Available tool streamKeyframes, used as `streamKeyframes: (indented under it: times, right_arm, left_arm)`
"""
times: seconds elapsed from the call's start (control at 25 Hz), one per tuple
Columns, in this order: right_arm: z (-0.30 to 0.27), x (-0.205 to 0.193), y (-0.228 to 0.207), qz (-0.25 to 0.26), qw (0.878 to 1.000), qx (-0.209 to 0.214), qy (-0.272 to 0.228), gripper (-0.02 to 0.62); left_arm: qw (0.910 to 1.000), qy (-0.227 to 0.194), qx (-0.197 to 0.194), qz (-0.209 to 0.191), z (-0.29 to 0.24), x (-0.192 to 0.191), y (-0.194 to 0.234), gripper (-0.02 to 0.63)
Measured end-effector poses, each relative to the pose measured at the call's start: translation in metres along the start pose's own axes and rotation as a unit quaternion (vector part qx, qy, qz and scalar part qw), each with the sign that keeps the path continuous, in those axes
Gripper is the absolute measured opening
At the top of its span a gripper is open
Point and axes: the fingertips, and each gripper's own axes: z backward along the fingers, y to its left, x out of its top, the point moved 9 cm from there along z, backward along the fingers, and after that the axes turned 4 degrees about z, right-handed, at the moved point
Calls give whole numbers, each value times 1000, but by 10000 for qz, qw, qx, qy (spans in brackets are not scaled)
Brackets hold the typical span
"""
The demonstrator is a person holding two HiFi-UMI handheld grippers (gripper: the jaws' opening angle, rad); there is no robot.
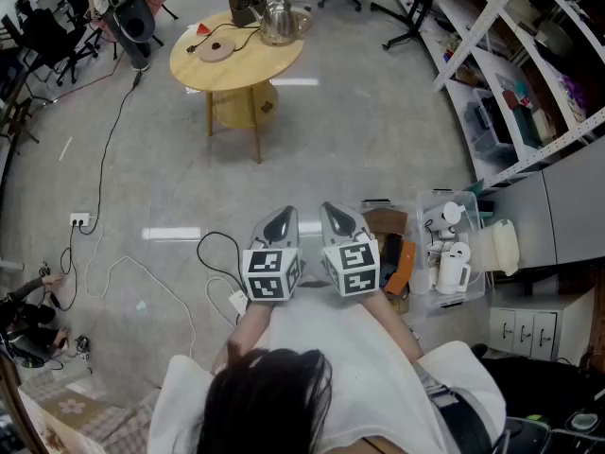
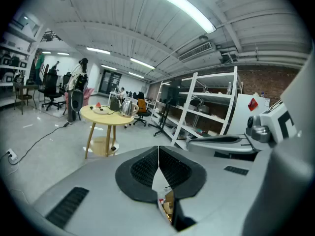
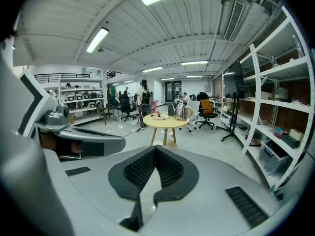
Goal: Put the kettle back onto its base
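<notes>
left gripper (image 1: 280,223) and right gripper (image 1: 340,219) are both shut, empty, well away from the round table (image 1: 248,72). on that table the kettle (image 1: 276,19) stands beside its base (image 1: 216,49).

I see a mirror-bright metal kettle (image 1: 277,19) on a smooth pale wooden table (image 1: 248,70), a glossy grey floor (image 1: 378,130) catching the lights, and my left gripper (image 1: 283,218) and right gripper (image 1: 334,213) in matt grey plastic with black ribbed pads (image 2: 142,169)
</notes>
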Motion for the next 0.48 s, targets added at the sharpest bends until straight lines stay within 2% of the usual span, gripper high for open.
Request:
streamKeyframes:
  times: [0.48]
  right_arm:
    - [7, -4, 1, -31, 9995, 277, -141, 28]
  left_arm:
    - [10000, 33, 63, 8, 3, -2, -9, 28]
